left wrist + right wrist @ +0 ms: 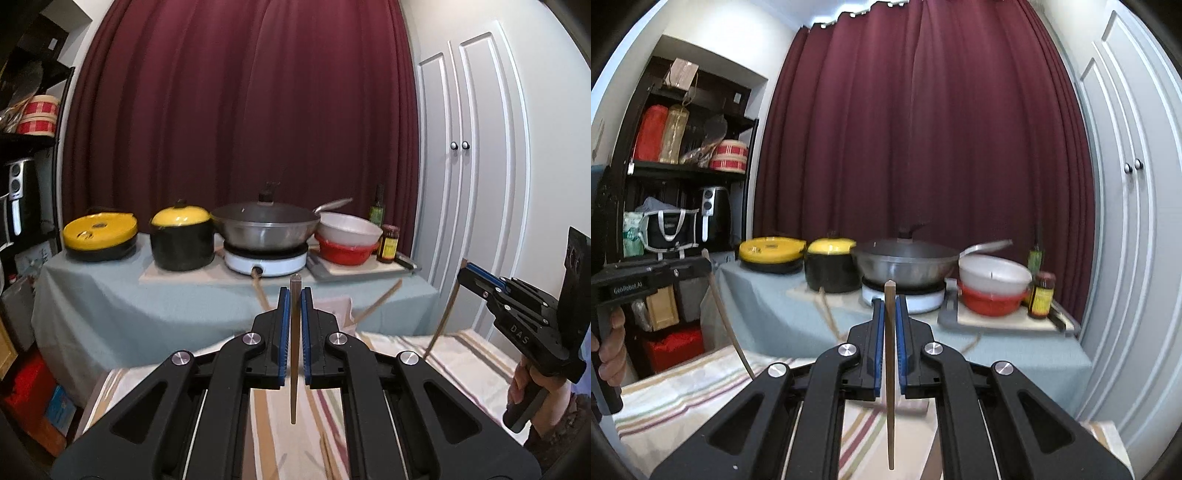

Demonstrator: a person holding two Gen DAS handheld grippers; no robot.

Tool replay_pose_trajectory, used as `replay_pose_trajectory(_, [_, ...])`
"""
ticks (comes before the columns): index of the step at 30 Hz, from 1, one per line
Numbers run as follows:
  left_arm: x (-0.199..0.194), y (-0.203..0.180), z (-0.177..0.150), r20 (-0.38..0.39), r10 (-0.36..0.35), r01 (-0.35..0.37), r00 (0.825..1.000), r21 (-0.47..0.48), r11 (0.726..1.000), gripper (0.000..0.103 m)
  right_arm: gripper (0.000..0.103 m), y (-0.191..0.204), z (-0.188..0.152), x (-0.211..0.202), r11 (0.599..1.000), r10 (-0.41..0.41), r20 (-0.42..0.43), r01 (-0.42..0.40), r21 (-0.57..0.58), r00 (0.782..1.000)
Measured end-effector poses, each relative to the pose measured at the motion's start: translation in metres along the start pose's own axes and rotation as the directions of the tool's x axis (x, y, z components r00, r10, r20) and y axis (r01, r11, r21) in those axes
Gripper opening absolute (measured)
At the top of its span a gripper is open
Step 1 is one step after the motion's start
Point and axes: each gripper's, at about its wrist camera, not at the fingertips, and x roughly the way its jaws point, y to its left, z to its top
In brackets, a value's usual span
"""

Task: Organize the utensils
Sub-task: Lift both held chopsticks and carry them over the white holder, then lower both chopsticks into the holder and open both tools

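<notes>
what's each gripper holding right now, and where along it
Left gripper clamps a chopstick near its thick upper end; the thin tip hangs below. Right gripper grips another chopstick the same way.

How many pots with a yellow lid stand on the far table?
2. The flat wide pot stands at the table's left end; the taller pot stands beside it, next to the wok. Others may be hidden.

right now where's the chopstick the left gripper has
In the left wrist view, the chopstick stands upright, clamped in the left gripper, above the striped cloth.
</notes>
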Motion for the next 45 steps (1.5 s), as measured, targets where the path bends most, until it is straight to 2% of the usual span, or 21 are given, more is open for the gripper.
replay_pose_trajectory(10, [0.073, -0.011, 0.075, 0.093, -0.006, 0.002, 0.996, 0.043, 0.999, 0.006, 0.007, -0.024, 0.050, 0.068, 1.000, -0.008, 0.074, 0.008, -0.003, 0.997])
replay_pose_trajectory(17, [0.132, -0.011, 0.101, 0.103, 0.021, -0.025, 0.994, 0.040, 0.999, 0.006, 0.007, -0.033, 0.061, 0.115, 1.000, -0.007, 0.086, 0.007, -0.002, 0.996])
replay_pose_trajectory(24, [0.178, -0.004, 0.095, 0.085, 0.045, -0.047, 0.995, 0.024, 0.999, 0.006, 0.007, -0.036, 0.045, 0.151, 1.000, -0.004, 0.060, 0.004, 0.005, 0.998])
replay_pose_trajectory(35, [0.222, -0.012, 0.040, -0.012, 0.043, -0.042, 0.999, 0.062, 0.997, 0.008, 0.007, -0.041, -0.006, 0.186, 0.999, -0.007, -0.044, 0.008, 0.041, 0.999])
replay_pose_trajectory(39, [0.224, -0.015, 0.022, -0.048, 0.039, -0.036, 0.998, 0.068, 0.997, 0.019, 0.033, -0.043, -0.016, 0.183, 0.998, -0.021, -0.070, 0.025, 0.049, 0.997])
replay_pose_trajectory(43, [0.212, -0.017, 0.011, -0.059, 0.031, -0.027, 0.998, 0.066, 0.997, 0.037, 0.046, -0.041, -0.016, 0.163, 0.998, -0.043, -0.063, 0.046, 0.041, 0.997])
replay_pose_trajectory(45, [0.203, -0.018, 0.009, -0.062, 0.022, -0.018, 0.998, 0.064, 0.998, 0.041, 0.051, -0.040, -0.016, 0.151, 0.998, -0.045, -0.058, 0.048, 0.044, 0.997])
